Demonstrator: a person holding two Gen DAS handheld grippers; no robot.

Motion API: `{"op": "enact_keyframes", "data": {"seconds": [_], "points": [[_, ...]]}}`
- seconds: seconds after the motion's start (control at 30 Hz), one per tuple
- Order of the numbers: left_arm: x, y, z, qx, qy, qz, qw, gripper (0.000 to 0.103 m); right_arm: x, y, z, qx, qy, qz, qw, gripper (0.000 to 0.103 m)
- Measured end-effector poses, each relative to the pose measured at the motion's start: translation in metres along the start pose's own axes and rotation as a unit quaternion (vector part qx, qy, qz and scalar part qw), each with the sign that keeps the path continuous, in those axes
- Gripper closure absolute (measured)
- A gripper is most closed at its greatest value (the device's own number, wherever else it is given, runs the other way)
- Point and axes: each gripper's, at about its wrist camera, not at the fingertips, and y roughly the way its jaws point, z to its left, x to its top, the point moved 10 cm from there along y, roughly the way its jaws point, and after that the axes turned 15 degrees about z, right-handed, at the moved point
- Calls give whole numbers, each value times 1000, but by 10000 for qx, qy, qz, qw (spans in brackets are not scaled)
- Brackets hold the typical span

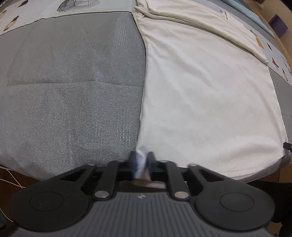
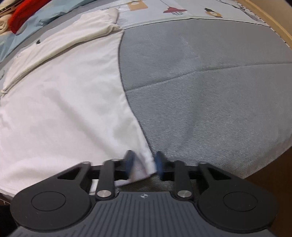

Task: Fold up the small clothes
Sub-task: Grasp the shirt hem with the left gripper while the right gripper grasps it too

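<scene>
A white garment (image 1: 204,87) lies flat on the grey bed cover, with a folded cream band across its far end. My left gripper (image 1: 142,162) is shut on the garment's near left corner, white cloth pinched between its blue pads. In the right wrist view the same garment (image 2: 62,94) fills the left half. My right gripper (image 2: 144,163) has its jaws partly apart around the near right corner, cloth lying between the blue fingers (image 2: 130,160); the image is blurred there.
Grey quilted bed cover (image 1: 73,94) lies left of the garment and also to its right (image 2: 209,87). A patterned sheet (image 2: 182,9) lies beyond. Red and cream clothes (image 2: 20,12) are piled at the far left. A wooden bed frame (image 2: 273,20) borders the right.
</scene>
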Motion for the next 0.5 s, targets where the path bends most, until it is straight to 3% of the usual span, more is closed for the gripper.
{"op": "enact_keyframes", "data": {"seconds": [0.17,0.3,0.5], "points": [[-1,-13,-6,-23,120,-215,9997,95,0,-5,4,229,-20,-36,9997,95],[-2,-2,1,153,-1,35,9999,89,-2,1,2,73,-37,115,9999,93],[-3,-1,-2,201,216,29,9996,89,0,1,2,57,-28,131,9999,93]]}}
